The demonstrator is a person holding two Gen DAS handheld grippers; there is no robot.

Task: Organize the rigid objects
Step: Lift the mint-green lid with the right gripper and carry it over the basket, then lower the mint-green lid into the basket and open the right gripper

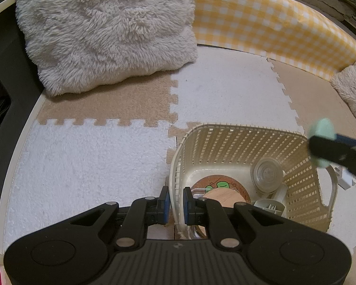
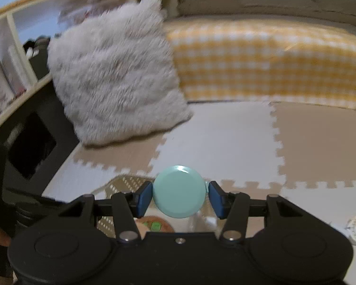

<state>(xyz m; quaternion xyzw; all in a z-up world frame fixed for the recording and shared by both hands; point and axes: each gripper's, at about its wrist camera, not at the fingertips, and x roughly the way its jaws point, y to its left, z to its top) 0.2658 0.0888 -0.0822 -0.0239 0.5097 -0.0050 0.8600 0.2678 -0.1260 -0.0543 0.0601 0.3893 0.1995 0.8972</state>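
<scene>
Gripping the cream basket (image 1: 227, 140) wall, the left gripper (image 1: 176, 201) clenches its jaws. The right gripper (image 2: 180, 197) grasps a mint round lid (image 2: 179, 192) above it.

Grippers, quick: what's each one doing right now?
Left gripper: closed on the basket wall.
Right gripper: holding a mint-green round disc.

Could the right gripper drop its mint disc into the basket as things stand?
Probably yes: the right gripper grips the mint disc above the basket, whose top is open; the left gripper only clamps its near wall.
</scene>
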